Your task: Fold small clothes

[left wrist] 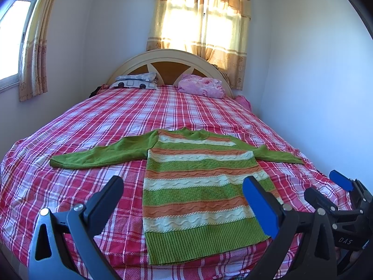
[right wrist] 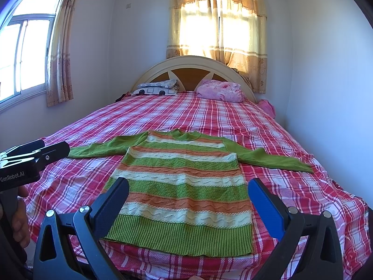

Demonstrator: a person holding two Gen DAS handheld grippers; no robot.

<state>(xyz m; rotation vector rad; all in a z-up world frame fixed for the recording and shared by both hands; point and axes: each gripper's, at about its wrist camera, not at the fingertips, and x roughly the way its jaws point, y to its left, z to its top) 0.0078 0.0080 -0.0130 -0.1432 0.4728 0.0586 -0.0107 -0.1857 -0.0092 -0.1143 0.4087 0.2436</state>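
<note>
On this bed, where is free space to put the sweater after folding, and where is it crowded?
The widest bare patch of the plaid bedspread lies between the sweater collar and the pillows. Narrower strips flank the body, below each spread sleeve. The headboard end is crowded: a patterned pillow and a pink bundle.

Two texts can be read, and both stand on the grippers. In the right wrist view, the white words "GenRobot.AI" are printed on the black side of the left gripper [right wrist: 50, 145], at the left edge of the picture. In the left wrist view, the pale letters "DAS" stand on the black body of the right gripper [left wrist: 326, 184], near the lower right corner.
</note>
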